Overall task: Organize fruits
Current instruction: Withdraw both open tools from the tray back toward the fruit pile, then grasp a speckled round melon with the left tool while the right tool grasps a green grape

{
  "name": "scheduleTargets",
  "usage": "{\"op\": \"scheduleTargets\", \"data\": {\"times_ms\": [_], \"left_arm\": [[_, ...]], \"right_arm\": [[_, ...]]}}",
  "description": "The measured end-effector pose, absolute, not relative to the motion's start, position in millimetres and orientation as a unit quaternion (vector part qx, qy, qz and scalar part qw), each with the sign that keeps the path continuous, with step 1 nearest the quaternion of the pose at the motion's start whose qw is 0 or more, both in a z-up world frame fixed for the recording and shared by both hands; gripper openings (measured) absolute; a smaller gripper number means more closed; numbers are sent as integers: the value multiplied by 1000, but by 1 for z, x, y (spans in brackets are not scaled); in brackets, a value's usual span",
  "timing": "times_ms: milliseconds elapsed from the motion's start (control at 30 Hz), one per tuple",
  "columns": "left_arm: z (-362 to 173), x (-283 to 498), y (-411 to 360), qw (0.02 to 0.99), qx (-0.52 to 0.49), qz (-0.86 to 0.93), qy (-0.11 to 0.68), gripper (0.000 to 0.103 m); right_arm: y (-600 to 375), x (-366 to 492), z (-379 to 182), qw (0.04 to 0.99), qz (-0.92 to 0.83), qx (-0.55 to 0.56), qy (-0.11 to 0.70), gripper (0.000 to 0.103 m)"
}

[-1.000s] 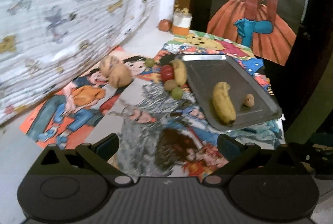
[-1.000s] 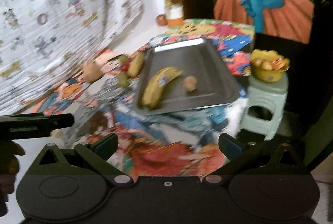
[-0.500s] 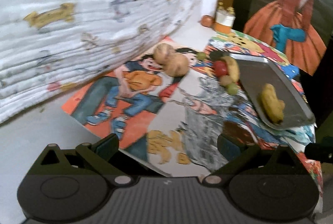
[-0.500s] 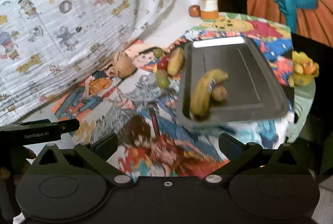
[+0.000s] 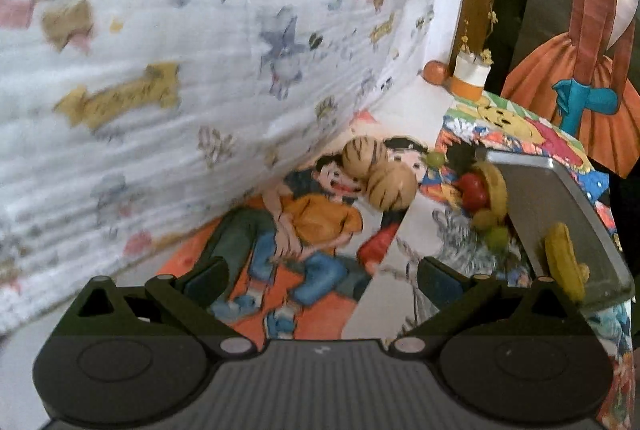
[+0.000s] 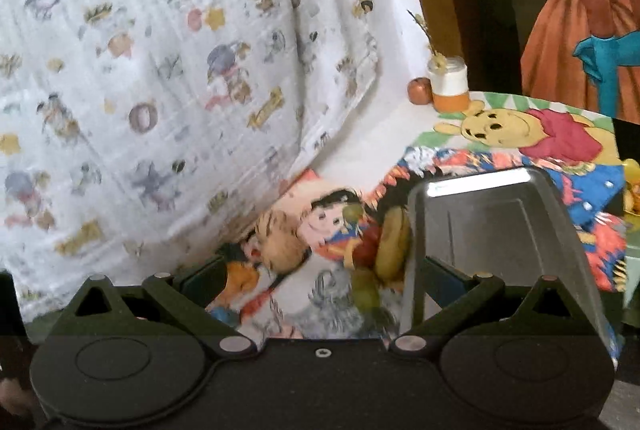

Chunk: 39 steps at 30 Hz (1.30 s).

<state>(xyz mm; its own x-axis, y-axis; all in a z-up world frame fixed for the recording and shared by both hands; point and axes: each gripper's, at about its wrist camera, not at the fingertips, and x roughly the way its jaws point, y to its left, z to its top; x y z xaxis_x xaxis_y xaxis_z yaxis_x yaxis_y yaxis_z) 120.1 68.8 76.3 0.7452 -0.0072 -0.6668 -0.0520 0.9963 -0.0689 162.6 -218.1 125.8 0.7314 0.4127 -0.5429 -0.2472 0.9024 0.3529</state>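
The left gripper (image 5: 322,280) is a matte black tool with a wide ribbed panel across its middle, fine grooves running sideways and a small pale mark near the panel's top edge. On either side of that panel sits a round housing with a shallow raised disc. Angled black arms rise from the housings, each with a triangular cutout and silver rivet heads at the joints. The fingers (image 5: 206,276) end in dark blue-grey pads. The right gripper (image 6: 322,280) has the same shape, but its middle panel is smooth black, with one small silver screw near the top edge.
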Motion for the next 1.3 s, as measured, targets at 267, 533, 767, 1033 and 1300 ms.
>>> {"op": "scheduleTargets", "data": {"times_ms": [267,533,767,1033,1300], "left_arm": [[67,157,70,929,-54,5,366,103],[51,201,66,923,-84,-19,374,103],[33,244,45,914,-91,-52,392,102],[17,263,36,910,-95,-68,397,99],[8,272,34,905,-112,-65,405,78]], "right_arm": [[-213,178,88,930,184,71,311,102],[-175,180,43,933,182,-29,308,97],[-157,196,18,925,189,-38,326,76],[-155,209,5,921,190,-30,340,70],[-155,215,-4,915,192,-15,355,63]]}}
